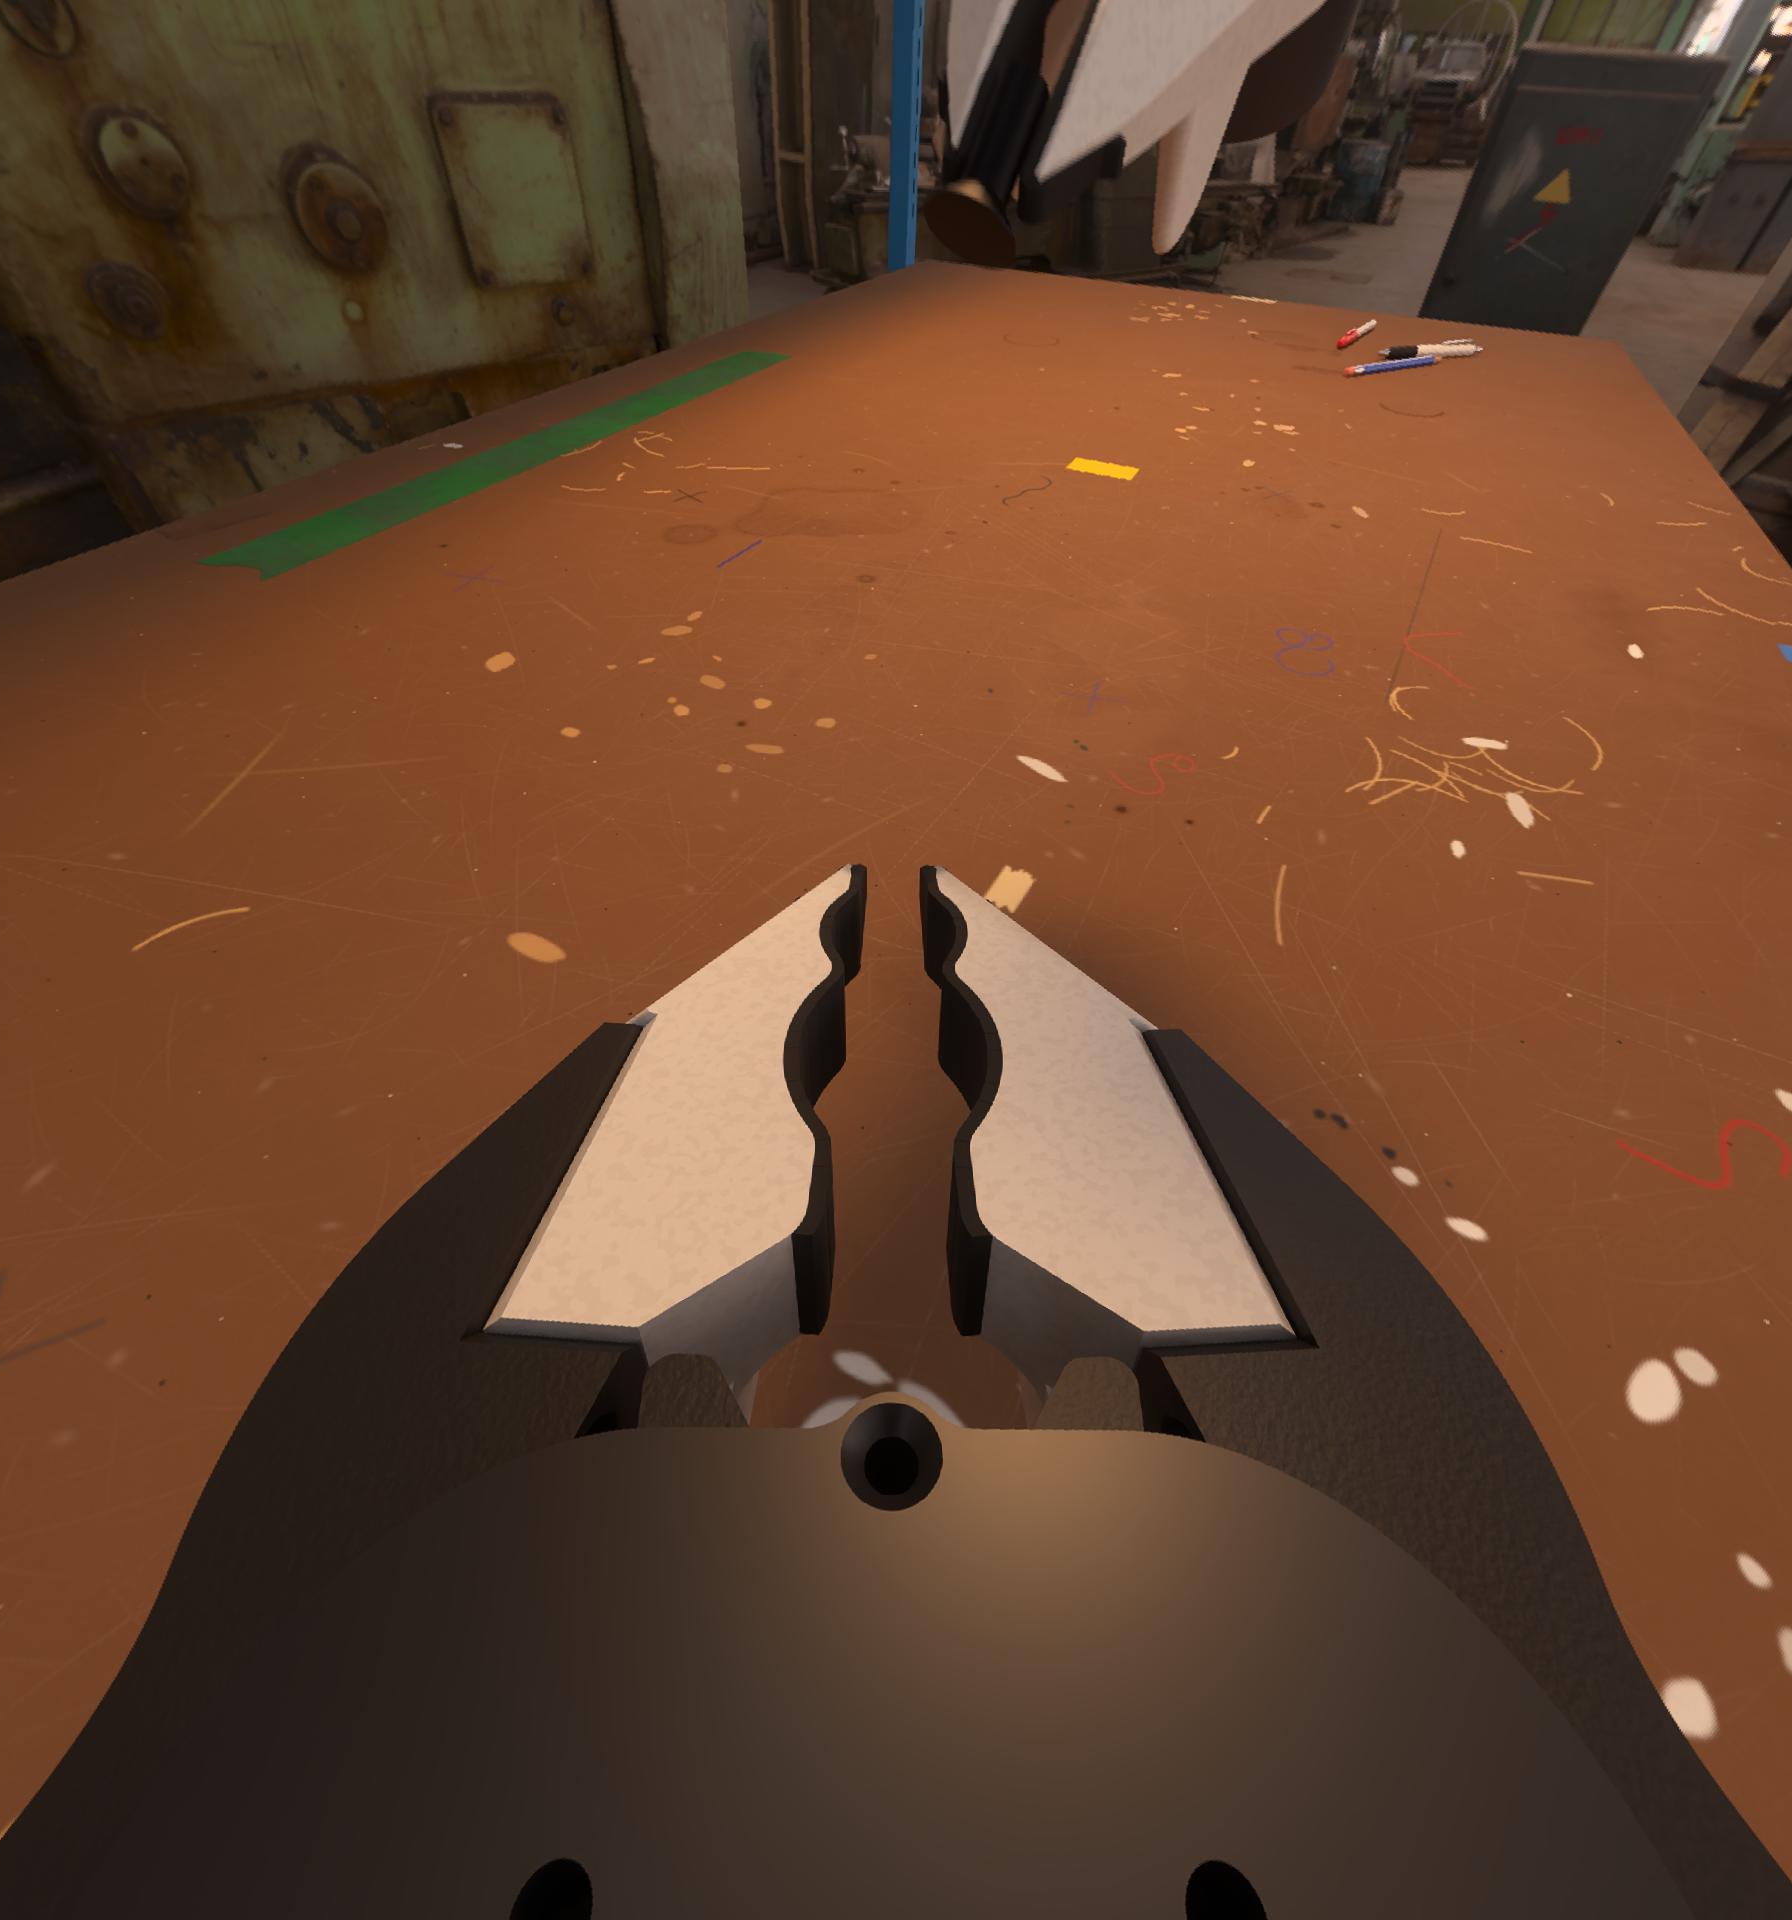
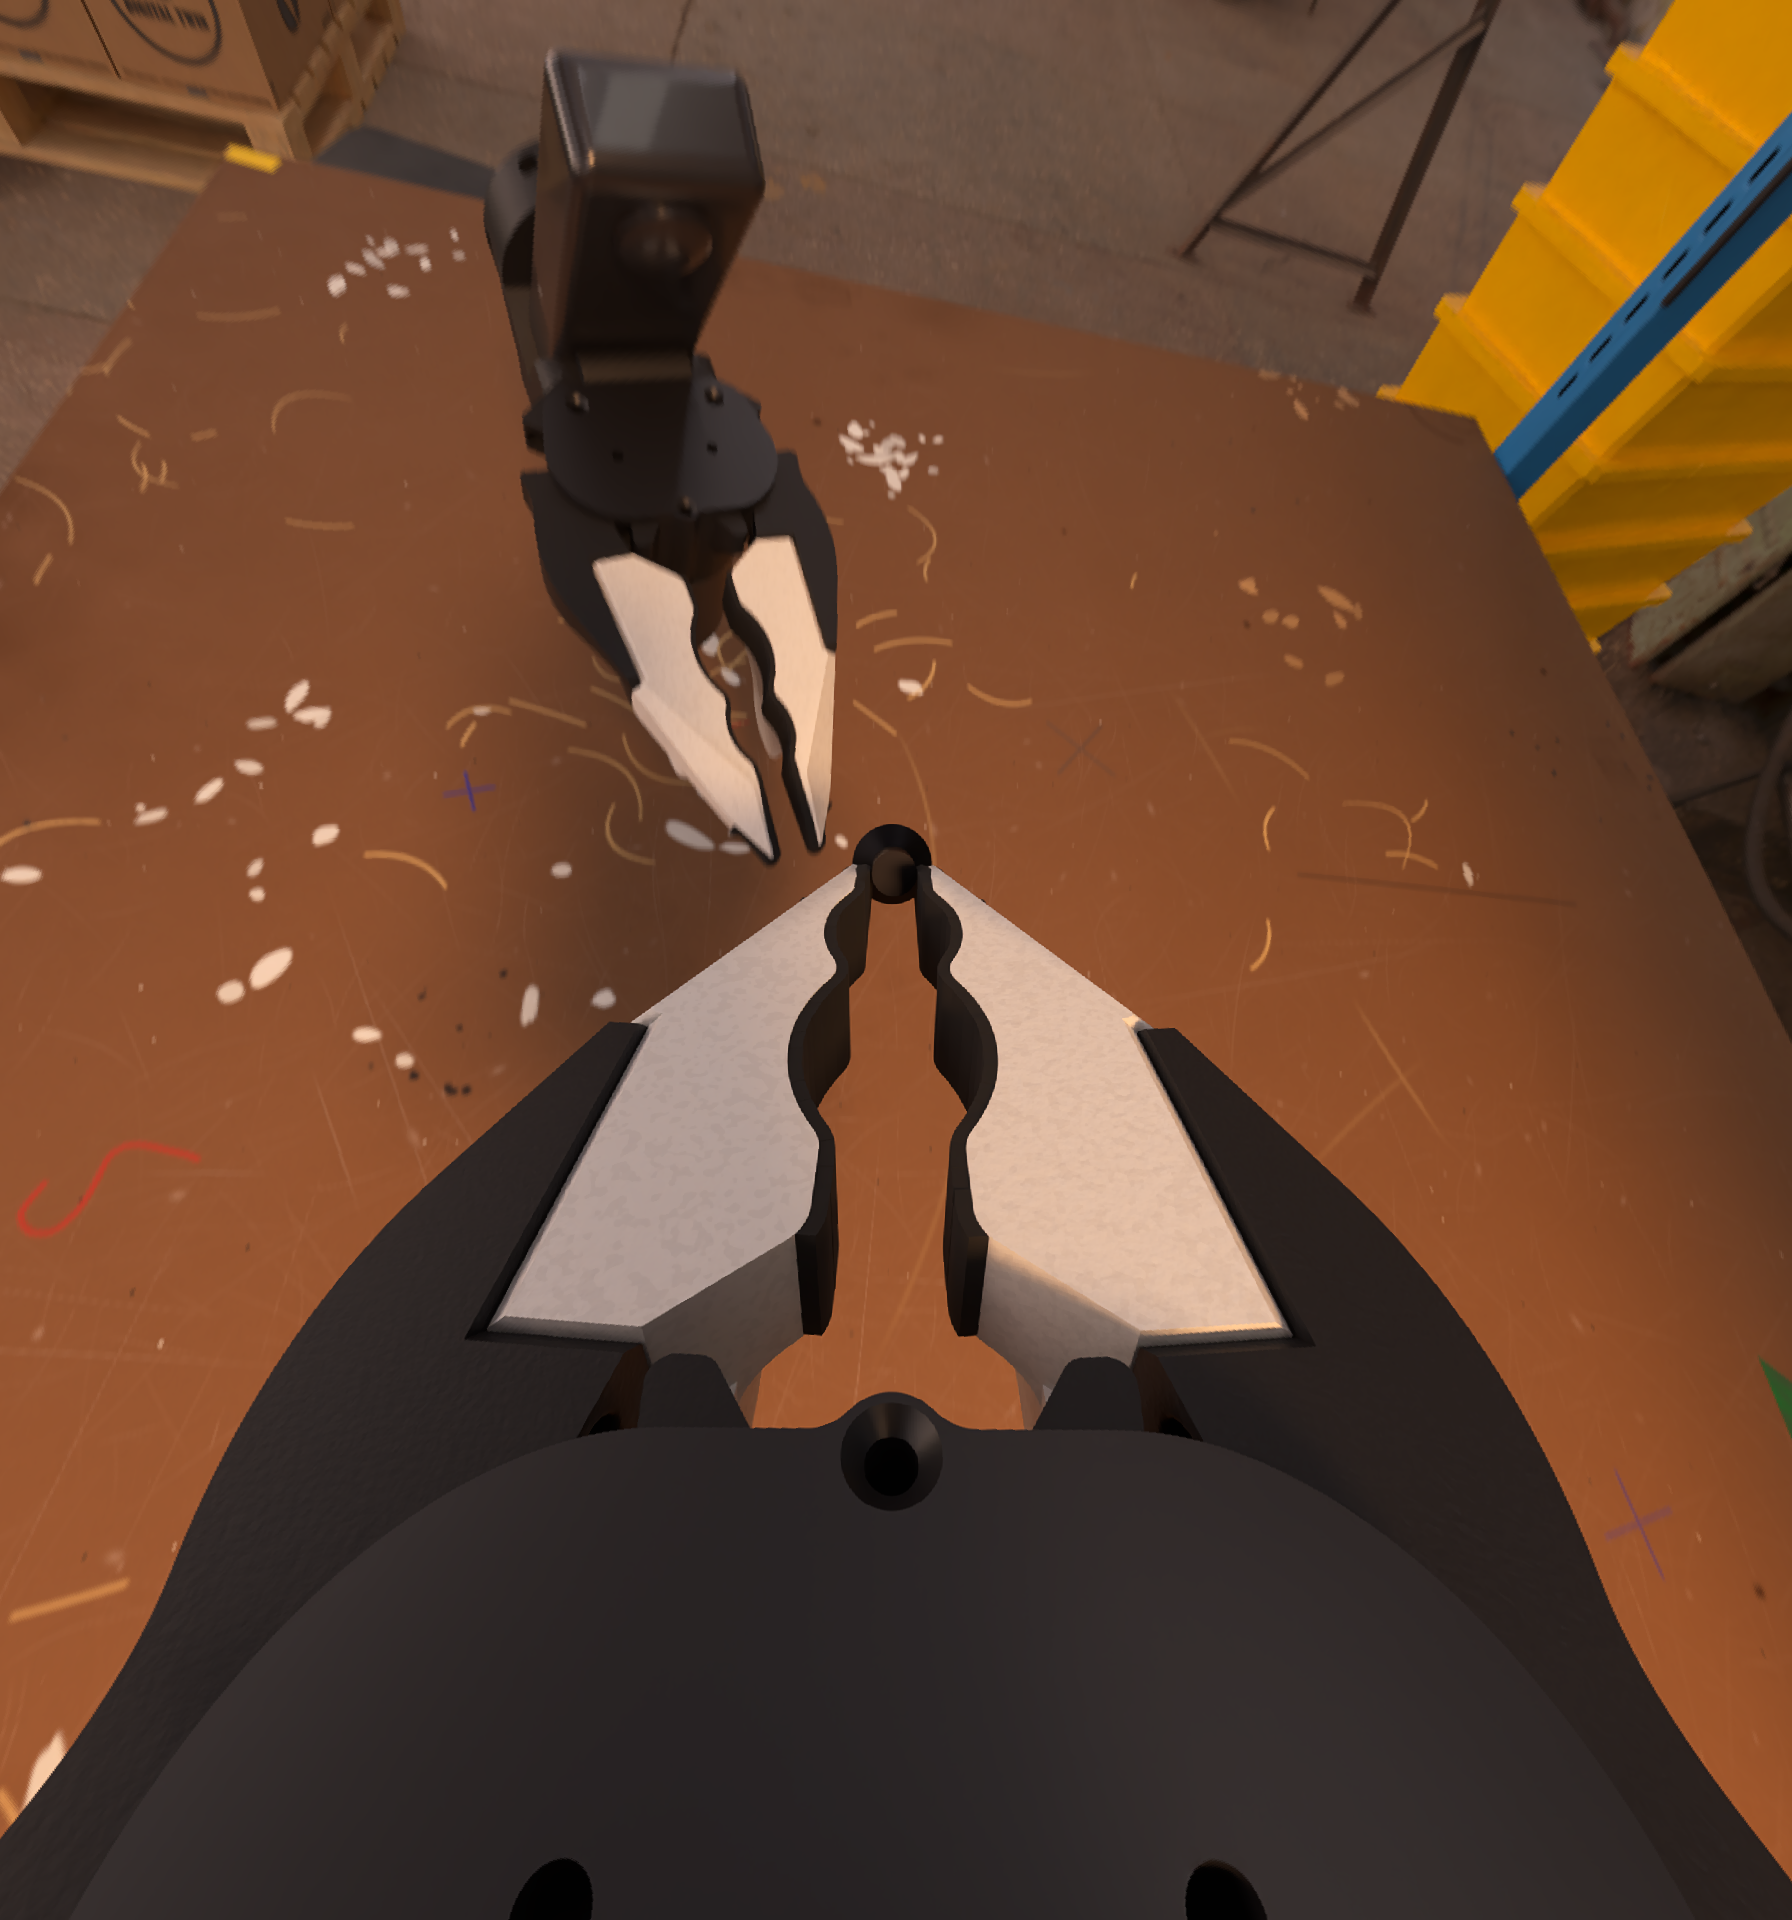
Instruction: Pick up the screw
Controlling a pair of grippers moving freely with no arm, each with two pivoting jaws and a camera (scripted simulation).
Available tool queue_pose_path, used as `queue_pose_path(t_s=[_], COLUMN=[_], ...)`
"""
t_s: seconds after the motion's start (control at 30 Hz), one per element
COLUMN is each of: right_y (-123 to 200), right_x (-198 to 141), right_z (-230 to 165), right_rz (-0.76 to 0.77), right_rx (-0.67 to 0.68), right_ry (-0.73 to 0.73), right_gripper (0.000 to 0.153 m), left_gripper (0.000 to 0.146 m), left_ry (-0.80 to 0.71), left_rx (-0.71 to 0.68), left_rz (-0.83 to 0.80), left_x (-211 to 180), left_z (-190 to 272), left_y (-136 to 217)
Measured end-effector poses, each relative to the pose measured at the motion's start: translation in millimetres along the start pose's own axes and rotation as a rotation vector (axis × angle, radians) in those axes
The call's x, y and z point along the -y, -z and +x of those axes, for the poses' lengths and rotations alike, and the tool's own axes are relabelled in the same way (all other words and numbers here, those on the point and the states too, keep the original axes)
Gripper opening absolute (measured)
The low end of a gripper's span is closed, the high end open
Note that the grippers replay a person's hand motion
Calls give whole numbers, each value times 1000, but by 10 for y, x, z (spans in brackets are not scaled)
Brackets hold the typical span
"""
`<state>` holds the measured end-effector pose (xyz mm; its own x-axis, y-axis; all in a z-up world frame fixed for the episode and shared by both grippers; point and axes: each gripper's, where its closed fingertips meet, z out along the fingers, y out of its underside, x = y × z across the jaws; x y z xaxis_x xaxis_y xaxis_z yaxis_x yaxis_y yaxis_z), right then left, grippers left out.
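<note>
My right gripper (image 2: 891, 871) is shut on the black screw (image 2: 891, 852), pinched between its fingertips, with the round head showing end-on just past the tips. It holds the screw in the air over the brown worktable (image 2: 1287, 727). My left gripper (image 1: 892, 873) hovers low over the table (image 1: 871, 623) with a narrow gap between its fingers and nothing in it. It also shows in the right wrist view (image 2: 790, 836), tips pointing down just left of the screw. The right gripper's white fingers (image 1: 1131, 104) show at the top of the left wrist view.
Several pens (image 1: 1411, 353) lie at the table's far right corner. A green tape strip (image 1: 487, 468) and a yellow patch (image 1: 1102, 470) mark the surface. A rusty green machine (image 1: 300, 208), yellow racking (image 2: 1702, 312) and a pallet of boxes (image 2: 144, 62) stand around the table.
</note>
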<state>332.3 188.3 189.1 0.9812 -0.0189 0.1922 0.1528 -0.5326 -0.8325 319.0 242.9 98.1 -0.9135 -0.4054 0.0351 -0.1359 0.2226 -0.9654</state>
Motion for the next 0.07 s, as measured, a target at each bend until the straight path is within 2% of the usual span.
queue_pose_path(t_s=[0.07], right_y=[-48], right_x=[94], right_z=[-4], right_rz=[31], right_rx=[14], right_ry=[-6], right_gripper=[8], left_gripper=[10], left_ry=[-1], left_rx=[-2], left_rz=[1], left_x=[2], left_z=[3], left_y=[0])
